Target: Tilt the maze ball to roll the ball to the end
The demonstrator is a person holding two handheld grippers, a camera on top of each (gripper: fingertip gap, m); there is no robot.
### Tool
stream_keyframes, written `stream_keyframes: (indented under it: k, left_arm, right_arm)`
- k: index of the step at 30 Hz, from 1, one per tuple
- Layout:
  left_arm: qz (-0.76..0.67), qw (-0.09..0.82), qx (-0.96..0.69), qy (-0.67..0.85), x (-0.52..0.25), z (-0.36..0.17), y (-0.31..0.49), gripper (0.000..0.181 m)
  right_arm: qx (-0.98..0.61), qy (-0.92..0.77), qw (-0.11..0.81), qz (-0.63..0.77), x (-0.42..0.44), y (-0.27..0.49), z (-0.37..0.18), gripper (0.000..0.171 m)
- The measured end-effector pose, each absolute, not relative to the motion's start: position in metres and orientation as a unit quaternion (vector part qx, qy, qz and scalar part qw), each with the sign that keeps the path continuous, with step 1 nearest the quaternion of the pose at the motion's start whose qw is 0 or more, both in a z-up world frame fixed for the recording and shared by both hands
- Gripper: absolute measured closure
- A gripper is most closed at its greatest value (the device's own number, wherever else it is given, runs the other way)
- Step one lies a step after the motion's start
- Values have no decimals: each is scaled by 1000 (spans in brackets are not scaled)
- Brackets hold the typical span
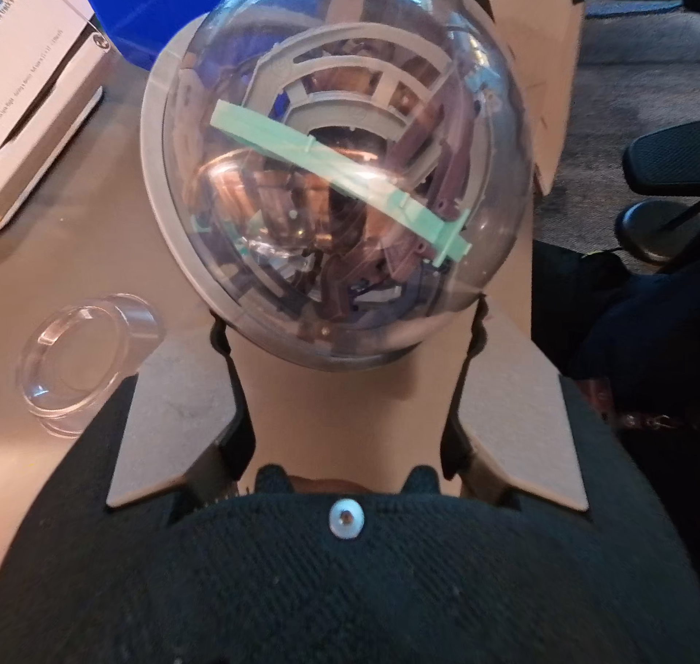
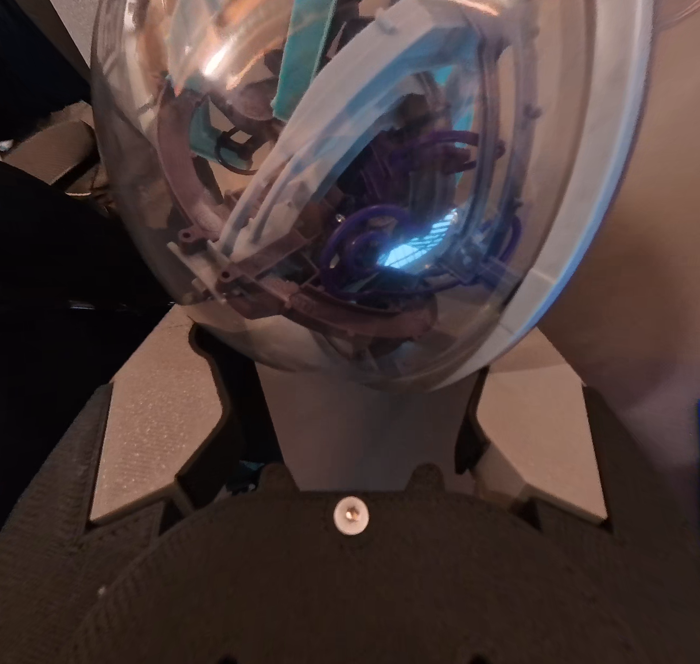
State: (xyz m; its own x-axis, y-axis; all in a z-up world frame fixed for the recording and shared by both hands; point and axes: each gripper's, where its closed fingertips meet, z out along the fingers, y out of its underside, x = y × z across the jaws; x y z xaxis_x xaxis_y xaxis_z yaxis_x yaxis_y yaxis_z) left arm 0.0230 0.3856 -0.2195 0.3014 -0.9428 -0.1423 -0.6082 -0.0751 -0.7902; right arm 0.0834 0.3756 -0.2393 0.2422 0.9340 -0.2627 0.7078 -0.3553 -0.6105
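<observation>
Maze ball: the clear maze ball (image 1: 341, 176) (image 2: 322, 161) fills the upper half of both wrist views, raised off the tan table (image 1: 94, 267) and pressed between the two claws

Inside the sphere: a mint-green track (image 1: 333, 161) slants from 10 o'clock down to 4 o'clock in the left wrist view; grey curved ramps (image 1: 341, 74) arc above it; purple looped rails (image 2: 363, 229) coil low in the right wrist view; the small rolling ball cannot be picked out

Equator band: a grey ring (image 1: 155, 176) (image 2: 591, 191) runs down the sphere's 9 o'clock edge in the left view and its 3 o'clock edge in the right view

Left gripper (image 1: 348, 316): spread wide, finger tips touching the sphere's underside at 6 o'clock, gripping the maze ball

Right gripper (image 2: 341, 346): also spread wide, tips against the sphere's lower curve, gripping the maze ball

Clear stand (image 1: 87, 365): a transparent ring on the table at 8 o'clock of the sphere, apart from it

Farther out: a white box (image 1: 38, 89) at 10 o'clock, a blue bin (image 1: 163, 6) at 11 o'clock, cardboard (image 1: 545, 70) at 2 o'clock
</observation>
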Motion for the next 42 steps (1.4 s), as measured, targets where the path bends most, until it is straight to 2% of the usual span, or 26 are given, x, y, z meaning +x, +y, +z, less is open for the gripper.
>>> stream_keyframes:
  k: [25,33,39,42]
  left_arm:
    - [-292,345,-723,522,19,-215,392,56]
    - [-286,348,-720,528,12,-217,395,56]
    - [-287,344,-719,532,11,-218,395,57]
    - [-292,343,-717,533,11,-217,396,57]
  right_arm:
    - [-781,-501,74,365,83,373,-235,29]
    - [-767,-539,144,317,79,382,-243,28]
    - [-753,-566,205,264,77,393,-243,20]
    - [-728,-591,267,223,74,402,-239,14]
